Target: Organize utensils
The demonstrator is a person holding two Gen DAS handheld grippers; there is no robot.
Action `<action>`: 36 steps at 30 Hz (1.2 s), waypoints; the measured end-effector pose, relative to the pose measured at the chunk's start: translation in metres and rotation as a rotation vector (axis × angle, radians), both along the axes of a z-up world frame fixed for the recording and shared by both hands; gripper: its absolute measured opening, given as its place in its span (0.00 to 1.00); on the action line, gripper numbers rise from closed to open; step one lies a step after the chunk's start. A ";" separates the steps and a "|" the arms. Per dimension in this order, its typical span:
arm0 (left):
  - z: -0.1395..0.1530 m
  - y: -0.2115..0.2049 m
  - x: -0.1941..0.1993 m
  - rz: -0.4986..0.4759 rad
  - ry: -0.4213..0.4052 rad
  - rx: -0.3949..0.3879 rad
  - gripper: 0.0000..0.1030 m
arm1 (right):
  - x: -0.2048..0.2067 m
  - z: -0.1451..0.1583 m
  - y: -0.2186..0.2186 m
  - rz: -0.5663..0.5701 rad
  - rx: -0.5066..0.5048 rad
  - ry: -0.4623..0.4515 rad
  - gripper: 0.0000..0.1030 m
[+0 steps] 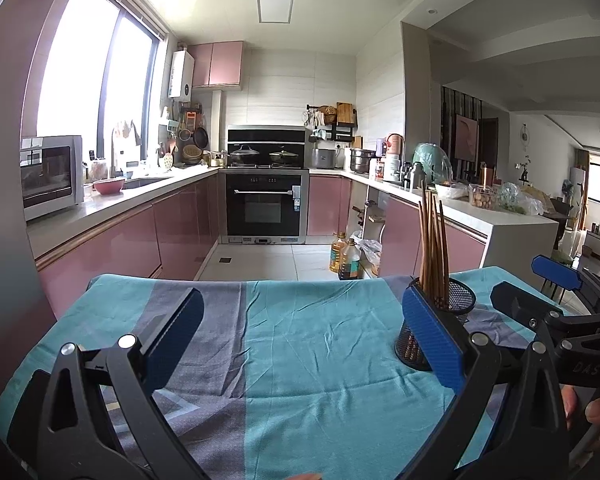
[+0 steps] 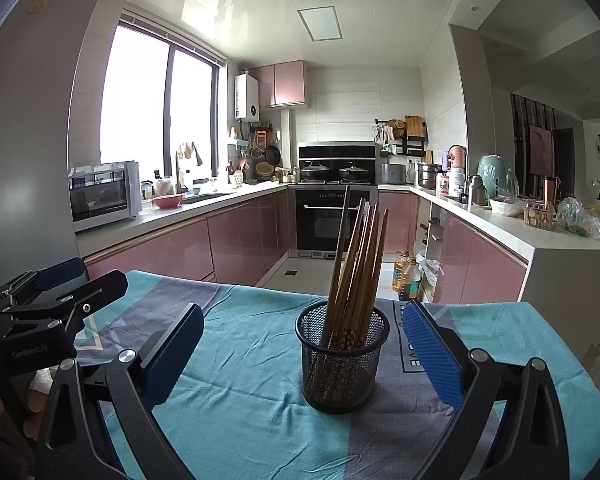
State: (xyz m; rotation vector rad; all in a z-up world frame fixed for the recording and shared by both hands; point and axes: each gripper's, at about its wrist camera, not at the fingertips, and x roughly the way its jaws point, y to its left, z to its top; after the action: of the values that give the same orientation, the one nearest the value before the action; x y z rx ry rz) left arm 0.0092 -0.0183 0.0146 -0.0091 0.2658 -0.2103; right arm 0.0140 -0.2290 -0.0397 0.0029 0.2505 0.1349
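Teal tablecloth (image 2: 240, 360) under mesh holder (image 2: 342, 360) of chopsticks (image 2: 356, 264); "SenRobot.AI" on left hand-held gripper (image 2: 80, 288).

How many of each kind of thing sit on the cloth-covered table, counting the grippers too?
Mesh holder: 1
Bundle of wooden chopsticks standing in it: 1 (single sticks overlap too much to count exactly)
Open grippers above the cloth: 2, the left gripper and the right gripper
Total: 4
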 end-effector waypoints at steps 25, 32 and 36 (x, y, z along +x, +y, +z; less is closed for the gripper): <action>0.004 0.002 -0.001 0.005 -0.004 -0.003 0.95 | 0.000 -0.001 -0.004 0.013 0.011 0.003 0.94; 0.004 0.002 -0.001 0.005 -0.005 -0.001 0.95 | 0.000 -0.001 -0.004 0.014 0.012 0.003 0.94; 0.004 0.002 -0.001 0.004 -0.004 -0.002 0.95 | 0.000 -0.001 -0.004 0.014 0.013 0.003 0.94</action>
State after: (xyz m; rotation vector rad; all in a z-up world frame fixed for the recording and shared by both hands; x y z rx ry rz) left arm 0.0078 -0.0164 0.0181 -0.0110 0.2614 -0.2063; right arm 0.0140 -0.2330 -0.0403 0.0138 0.2526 0.1506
